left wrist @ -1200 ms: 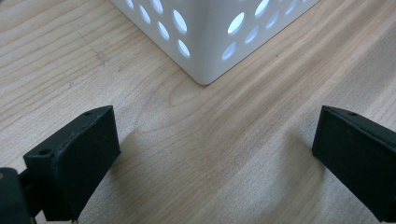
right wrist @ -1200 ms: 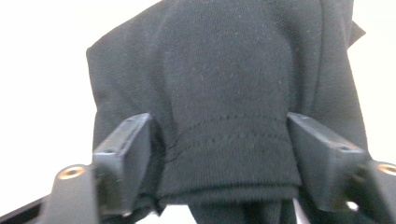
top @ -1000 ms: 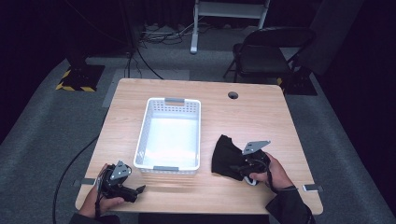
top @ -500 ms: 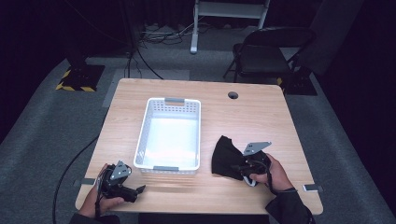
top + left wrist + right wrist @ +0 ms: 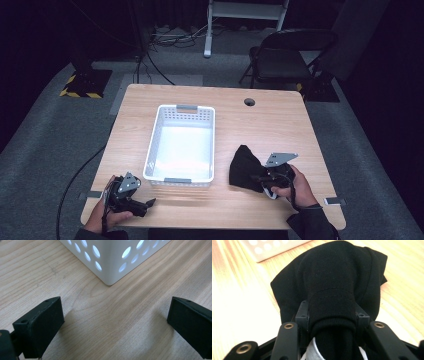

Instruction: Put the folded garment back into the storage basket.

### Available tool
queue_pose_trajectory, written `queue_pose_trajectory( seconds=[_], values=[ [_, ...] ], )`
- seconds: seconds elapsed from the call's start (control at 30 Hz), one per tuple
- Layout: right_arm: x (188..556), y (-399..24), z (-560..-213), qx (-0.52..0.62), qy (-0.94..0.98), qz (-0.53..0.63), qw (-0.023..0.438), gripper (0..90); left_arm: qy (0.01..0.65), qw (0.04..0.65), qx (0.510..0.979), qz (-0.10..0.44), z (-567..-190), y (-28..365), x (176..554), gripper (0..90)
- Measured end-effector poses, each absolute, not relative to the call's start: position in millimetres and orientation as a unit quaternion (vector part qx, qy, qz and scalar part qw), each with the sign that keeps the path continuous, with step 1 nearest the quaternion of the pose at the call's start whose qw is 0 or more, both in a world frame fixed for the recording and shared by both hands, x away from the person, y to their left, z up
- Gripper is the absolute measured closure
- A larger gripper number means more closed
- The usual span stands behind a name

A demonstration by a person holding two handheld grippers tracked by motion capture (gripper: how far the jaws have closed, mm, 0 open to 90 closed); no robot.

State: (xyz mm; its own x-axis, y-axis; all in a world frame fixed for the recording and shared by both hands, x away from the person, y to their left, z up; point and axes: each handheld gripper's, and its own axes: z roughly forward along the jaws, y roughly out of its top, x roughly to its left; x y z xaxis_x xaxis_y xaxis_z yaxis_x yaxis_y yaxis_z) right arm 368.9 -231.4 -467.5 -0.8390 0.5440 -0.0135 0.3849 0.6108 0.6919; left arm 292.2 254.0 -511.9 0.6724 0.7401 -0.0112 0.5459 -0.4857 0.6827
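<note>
The right gripper (image 5: 332,315) has just closed its 2 jaws on the black cloth (image 5: 245,169), beside the basket (image 5: 181,145). The left gripper (image 5: 112,322) rests wide open on the table (image 5: 280,120).

Wide-apart left gripper (image 5: 113,322) over table (image 5: 120,320), facing white basket (image 5: 112,262) corner

A black knitted cloth (image 5: 243,169), ribbed along one hem, lies on a pale wood-grain surface (image 5: 270,120). Beside it sits a white basket (image 5: 181,143) with rows of oval holes and grey handles. Both grippers are black: the left gripper (image 5: 150,202) and the right gripper (image 5: 256,177), each topped by a grey plate.
</note>
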Motion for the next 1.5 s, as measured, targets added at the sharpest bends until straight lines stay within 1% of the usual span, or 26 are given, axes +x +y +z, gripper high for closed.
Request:
queue_pose_trajectory(
  seconds=[0.77, 1.07, 1.5],
  values=[
    [363.2, -236.2, -442.5, 0.275, 0.875, 0.374, 0.136, 60.9, 0.378, 0.338, 0.85, 0.144, -511.9, 254.0, 292.3, 0.6],
    [363.5, -231.3, -425.6, 0.272, 0.872, 0.382, 0.144, 60.9, 0.378, 0.338, 0.85, 0.144, -511.9, 254.0, 292.2, 0.6],
    [370.2, -216.5, -392.9, 0.265, 0.868, 0.39, 0.157, 60.7, 0.378, 0.338, 0.85, 0.144, -511.9, 254.0, 292.3, 0.6]
  ],
)
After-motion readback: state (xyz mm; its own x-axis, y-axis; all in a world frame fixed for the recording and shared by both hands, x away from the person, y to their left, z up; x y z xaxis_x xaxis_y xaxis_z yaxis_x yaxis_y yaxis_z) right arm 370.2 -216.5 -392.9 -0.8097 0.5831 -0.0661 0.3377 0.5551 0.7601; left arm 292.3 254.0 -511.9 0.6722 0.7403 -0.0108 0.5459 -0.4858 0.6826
